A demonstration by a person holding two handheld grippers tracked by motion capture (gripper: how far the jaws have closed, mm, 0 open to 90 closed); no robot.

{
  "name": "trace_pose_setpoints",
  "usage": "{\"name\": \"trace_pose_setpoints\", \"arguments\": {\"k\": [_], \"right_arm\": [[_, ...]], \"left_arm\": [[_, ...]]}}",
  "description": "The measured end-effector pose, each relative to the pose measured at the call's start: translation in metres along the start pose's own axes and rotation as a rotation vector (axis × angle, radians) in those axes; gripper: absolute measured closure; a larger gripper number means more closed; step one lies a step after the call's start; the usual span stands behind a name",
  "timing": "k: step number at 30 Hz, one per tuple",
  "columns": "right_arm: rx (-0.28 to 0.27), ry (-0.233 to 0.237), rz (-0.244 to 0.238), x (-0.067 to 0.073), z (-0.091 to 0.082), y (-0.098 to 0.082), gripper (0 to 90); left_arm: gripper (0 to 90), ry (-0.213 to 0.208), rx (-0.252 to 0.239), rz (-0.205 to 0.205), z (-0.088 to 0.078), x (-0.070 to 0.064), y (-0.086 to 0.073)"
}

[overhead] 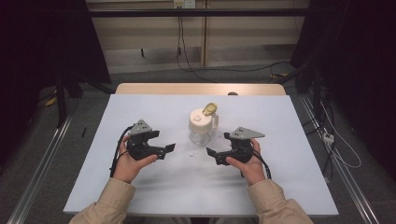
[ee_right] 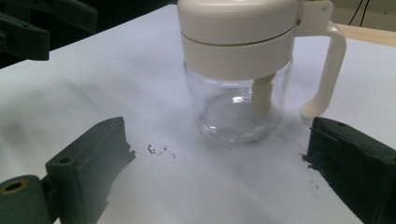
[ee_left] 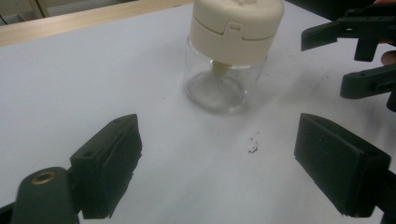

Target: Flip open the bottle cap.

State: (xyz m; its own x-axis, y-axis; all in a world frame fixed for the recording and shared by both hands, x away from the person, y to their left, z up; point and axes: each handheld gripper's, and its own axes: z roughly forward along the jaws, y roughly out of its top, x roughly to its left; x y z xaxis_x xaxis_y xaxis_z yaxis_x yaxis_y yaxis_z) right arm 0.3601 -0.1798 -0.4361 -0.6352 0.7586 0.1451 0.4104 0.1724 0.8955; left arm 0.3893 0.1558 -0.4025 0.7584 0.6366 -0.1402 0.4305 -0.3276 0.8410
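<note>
Your left tongs (overhead: pixel 169 148): jaws apart, nothing between | your right tongs (overhead: pixel 211 152): jaws apart, nothing between | glass jar (overhead: pixel 202 125): upright mid-counter, just beyond both | counter (overhead: pixel 140 186): bare sheet out to every edge.

A lab recording bay is showing here. Black curtains (overhead: pixel 42 42) are flanking a white-topped wooden table (overhead: pixel 140 196), black cables (overhead: pixel 224 70) trailing over grey floor.

Cream lid, clear glass, black jaws

The clear glass jar with cream plastic lid and handle (ee_right: pixel 243 70) stands ahead of the black jaws on the white table sheet (overhead: pixel 140 186); dark specks (ee_right: pixel 156 150) dot it between them.
</note>
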Motion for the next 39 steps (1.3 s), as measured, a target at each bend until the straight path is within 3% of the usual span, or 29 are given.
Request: {"name": "trace_pose_setpoints", "arguments": {"k": [14, 39], "right_arm": [[-0.007, 0.003, -0.021, 0.001, -0.022, -0.010, 5.5], [-0.004, -0.058, -0.036, -0.016, -0.065, -0.031, 6.2]], "left_arm": [[10.4, 0.026, -0.018, -0.032, -0.019, 0.011, -0.024], [10.1, 0.029, -0.015, -0.030, -0.032, 0.015, -0.038]]}}
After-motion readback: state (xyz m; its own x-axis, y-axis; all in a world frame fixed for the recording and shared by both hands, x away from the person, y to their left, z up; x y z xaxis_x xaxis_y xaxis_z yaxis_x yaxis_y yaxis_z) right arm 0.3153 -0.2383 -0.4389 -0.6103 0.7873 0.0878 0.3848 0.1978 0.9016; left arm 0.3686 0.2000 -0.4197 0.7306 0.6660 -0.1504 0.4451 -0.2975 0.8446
